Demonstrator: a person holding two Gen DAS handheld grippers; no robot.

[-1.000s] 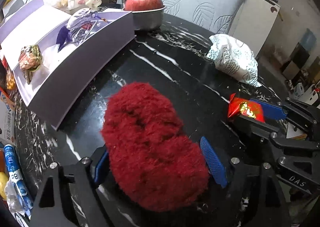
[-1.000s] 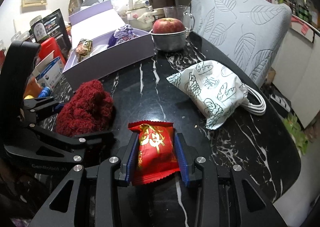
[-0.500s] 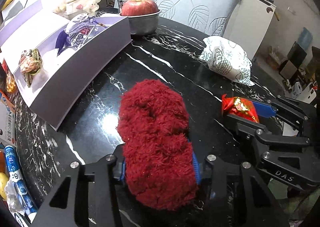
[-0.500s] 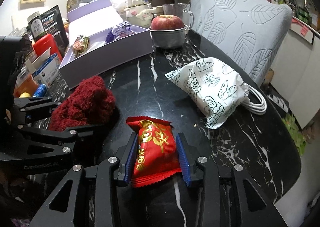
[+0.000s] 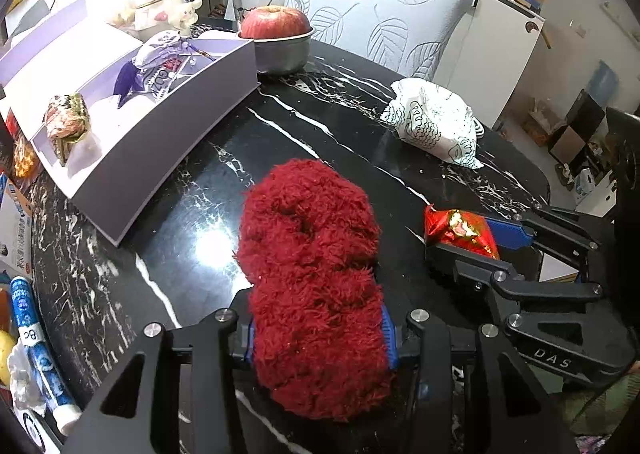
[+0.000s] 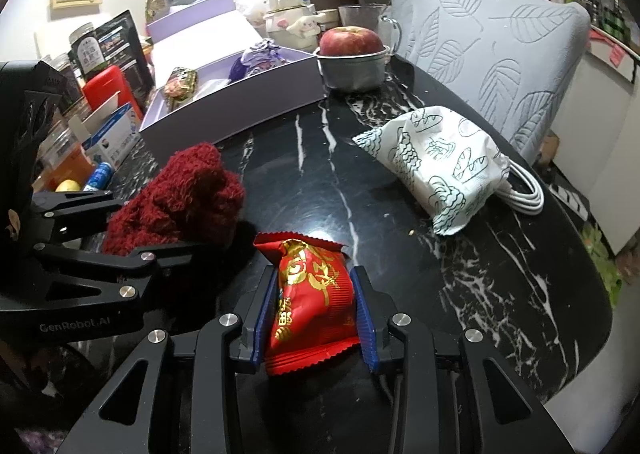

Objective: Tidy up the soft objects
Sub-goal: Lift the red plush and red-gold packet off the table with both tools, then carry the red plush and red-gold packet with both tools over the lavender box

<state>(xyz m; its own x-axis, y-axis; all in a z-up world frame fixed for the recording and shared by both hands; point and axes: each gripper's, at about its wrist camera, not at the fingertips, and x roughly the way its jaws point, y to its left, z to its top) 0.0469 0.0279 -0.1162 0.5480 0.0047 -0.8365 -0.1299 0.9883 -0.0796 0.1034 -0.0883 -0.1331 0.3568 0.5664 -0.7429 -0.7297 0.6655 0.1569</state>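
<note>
Lavender box (image 5: pixel 168 125) with two pouches (image 5: pixel 160 61)

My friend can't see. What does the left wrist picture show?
The left gripper squeezes a fluffy dark red yarn bundle over a black marble table. Beside it, the right gripper holds a shiny red snack packet.

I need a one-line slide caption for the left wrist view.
Left tool shut on a fluffy red yarn bundle above the black marble table; the purple box waits beyond.
</note>
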